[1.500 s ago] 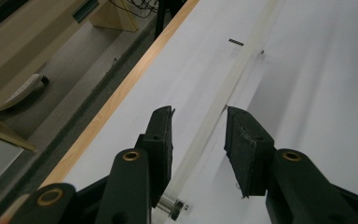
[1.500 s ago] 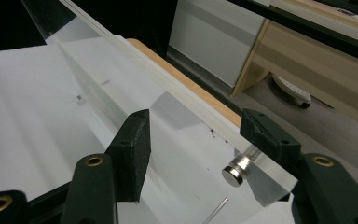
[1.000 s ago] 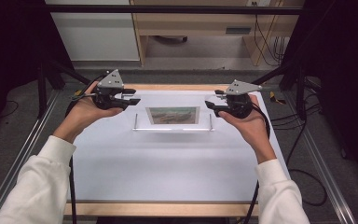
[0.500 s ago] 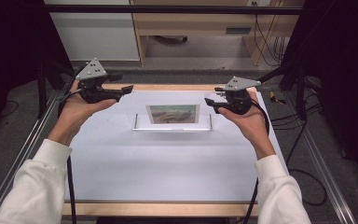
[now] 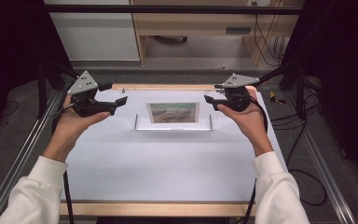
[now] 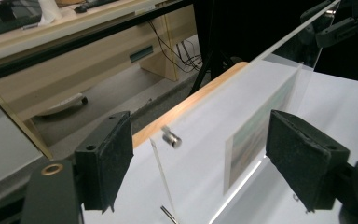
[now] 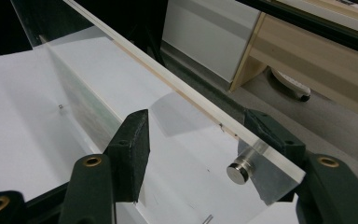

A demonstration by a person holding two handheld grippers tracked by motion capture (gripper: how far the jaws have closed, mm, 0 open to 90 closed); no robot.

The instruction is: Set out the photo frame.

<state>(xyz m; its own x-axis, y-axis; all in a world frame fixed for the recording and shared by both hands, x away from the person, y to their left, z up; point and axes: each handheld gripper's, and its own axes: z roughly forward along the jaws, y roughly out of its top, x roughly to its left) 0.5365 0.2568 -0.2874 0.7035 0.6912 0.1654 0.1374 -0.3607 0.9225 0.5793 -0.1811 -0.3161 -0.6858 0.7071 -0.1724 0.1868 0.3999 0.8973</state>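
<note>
Clear acrylic picture frame [image 5: 173, 114] stands upright on white desk [image 5: 158, 168]. Right hand-held gripper [image 7: 191, 149] straddles its end, pads apparently not pressing; left hand-held gripper [image 6: 200, 163], jaws just opening, spread around other end. Release squarely, avoid tipping.

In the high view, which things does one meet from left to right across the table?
left gripper → small silver stud → clear acrylic picture frame → right gripper
</note>
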